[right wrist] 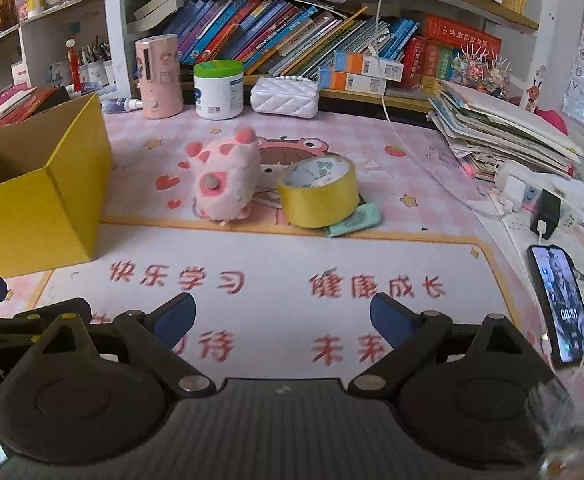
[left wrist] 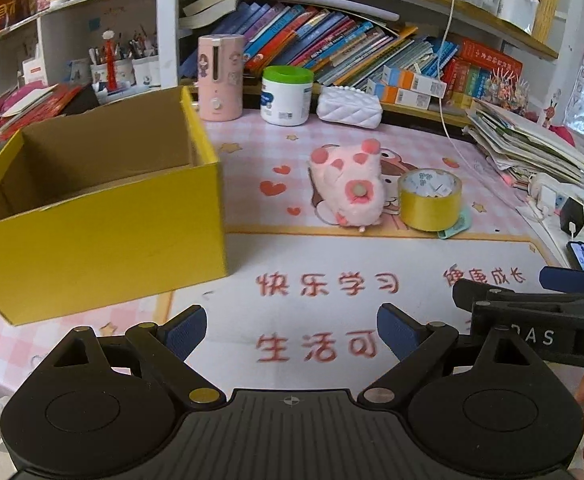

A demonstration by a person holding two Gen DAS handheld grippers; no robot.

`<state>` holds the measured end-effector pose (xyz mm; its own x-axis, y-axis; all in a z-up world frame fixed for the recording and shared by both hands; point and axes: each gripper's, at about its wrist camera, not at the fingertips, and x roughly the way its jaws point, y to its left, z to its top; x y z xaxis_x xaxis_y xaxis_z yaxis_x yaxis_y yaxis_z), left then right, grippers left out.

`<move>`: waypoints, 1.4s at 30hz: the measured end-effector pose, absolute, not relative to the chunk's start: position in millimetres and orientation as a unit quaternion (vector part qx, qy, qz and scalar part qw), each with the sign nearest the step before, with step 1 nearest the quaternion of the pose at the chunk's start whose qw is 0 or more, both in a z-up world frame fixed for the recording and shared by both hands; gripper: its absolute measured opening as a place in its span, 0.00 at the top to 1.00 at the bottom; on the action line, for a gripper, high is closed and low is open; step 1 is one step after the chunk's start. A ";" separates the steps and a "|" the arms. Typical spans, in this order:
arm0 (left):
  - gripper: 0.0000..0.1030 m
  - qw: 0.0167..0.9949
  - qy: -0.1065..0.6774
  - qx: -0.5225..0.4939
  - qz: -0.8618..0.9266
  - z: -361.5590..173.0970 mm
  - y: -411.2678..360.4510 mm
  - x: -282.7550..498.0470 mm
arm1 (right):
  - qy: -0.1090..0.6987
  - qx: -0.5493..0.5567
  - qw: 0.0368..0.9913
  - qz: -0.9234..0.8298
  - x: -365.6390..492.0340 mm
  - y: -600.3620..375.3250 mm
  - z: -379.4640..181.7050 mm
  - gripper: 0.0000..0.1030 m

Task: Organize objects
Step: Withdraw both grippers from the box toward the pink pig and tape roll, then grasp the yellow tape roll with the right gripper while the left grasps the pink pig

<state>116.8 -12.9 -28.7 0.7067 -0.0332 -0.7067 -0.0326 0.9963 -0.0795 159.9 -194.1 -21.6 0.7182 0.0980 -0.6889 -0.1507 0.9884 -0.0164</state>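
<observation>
Left wrist view: left gripper (left wrist: 292, 330) wide open, empty; yellow box (left wrist: 100, 236) at ten o'clock, pink plush (left wrist: 348, 184) at one. Right gripper (right wrist: 282, 320) gapes empty; tape roll (right wrist: 318, 192) apparently overlapping a green pack (right wrist: 356, 220).

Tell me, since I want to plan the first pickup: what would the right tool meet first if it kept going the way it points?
Probably the bare desk mat; the open right tool angles downward. Beyond it, the yellow tape roll lies nearest that line, though depth is unclear.
</observation>
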 end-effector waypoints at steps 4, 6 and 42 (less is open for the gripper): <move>0.09 0.924 0.381 -0.034 0.002 -27.1 -31.9 126.9 | 0.367 -0.025 0.927 0.076 175.7 -214.3 -22.0 0.10; 0.09 0.924 0.380 -0.030 0.004 -26.6 -40.2 131.1 | 0.366 -0.021 0.927 0.080 182.8 -222.9 -23.1 0.13; 0.09 0.916 0.397 -0.032 0.046 -33.1 -59.8 152.8 | 0.364 -0.177 0.892 0.204 352.8 -208.7 -89.3 0.15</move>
<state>152.8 -59.8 -33.1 0.6812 0.0593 -0.7297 -0.1100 0.9937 -0.0220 352.8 -208.7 -89.3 0.6527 0.2342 -0.7206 -0.4922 0.8541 -0.1682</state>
